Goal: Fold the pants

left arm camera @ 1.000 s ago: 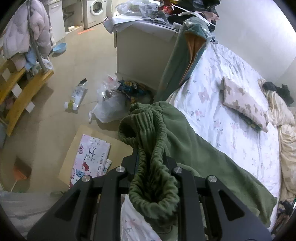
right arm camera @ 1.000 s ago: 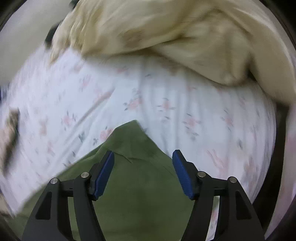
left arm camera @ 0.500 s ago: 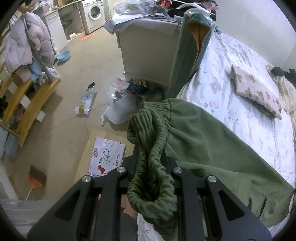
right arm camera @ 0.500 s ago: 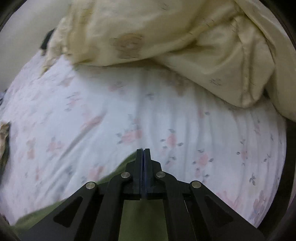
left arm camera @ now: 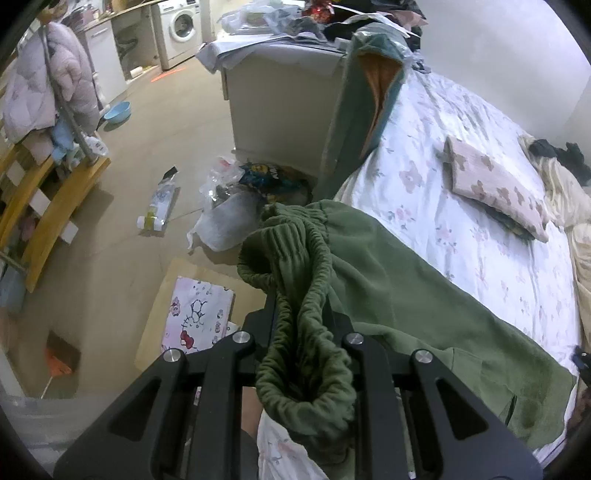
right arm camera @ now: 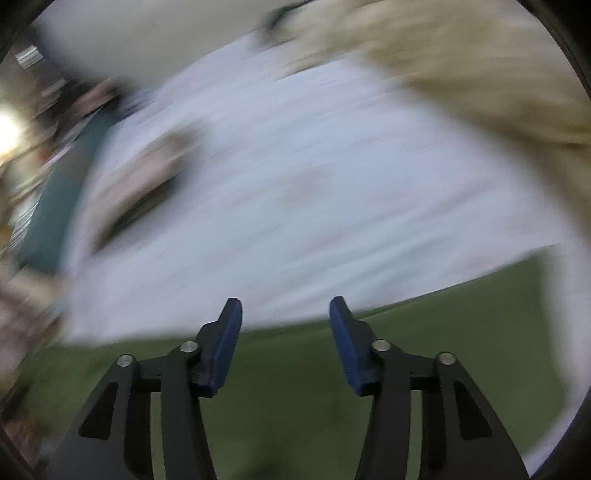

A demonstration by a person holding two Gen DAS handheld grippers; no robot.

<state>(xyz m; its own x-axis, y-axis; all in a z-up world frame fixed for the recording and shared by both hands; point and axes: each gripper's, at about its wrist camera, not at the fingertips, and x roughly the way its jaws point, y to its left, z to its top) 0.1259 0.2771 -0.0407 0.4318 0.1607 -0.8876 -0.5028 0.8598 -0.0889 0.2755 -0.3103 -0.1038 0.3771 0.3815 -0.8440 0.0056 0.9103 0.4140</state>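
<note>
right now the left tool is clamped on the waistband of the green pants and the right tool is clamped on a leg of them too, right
Not quite. The left tool is clamped on the waistband of the green pants, but the right tool holds nothing: in the right wrist view its jaws have just been opening, and nothing is between the blue pads.

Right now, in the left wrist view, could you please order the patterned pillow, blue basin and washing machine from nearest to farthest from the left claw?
1. Patterned pillow, on the bed, right.
2. Blue basin, on the floor, upper left.
3. Washing machine, at the far wall.

Olive-green pants (left arm camera: 424, 295) are lying on a white bedsheet (left arm camera: 480, 236) showing pink flowers. Pillow (left arm camera: 495, 184) is showing beige blossoms; quilt (right arm camera: 498, 74) is looking cream.
</note>
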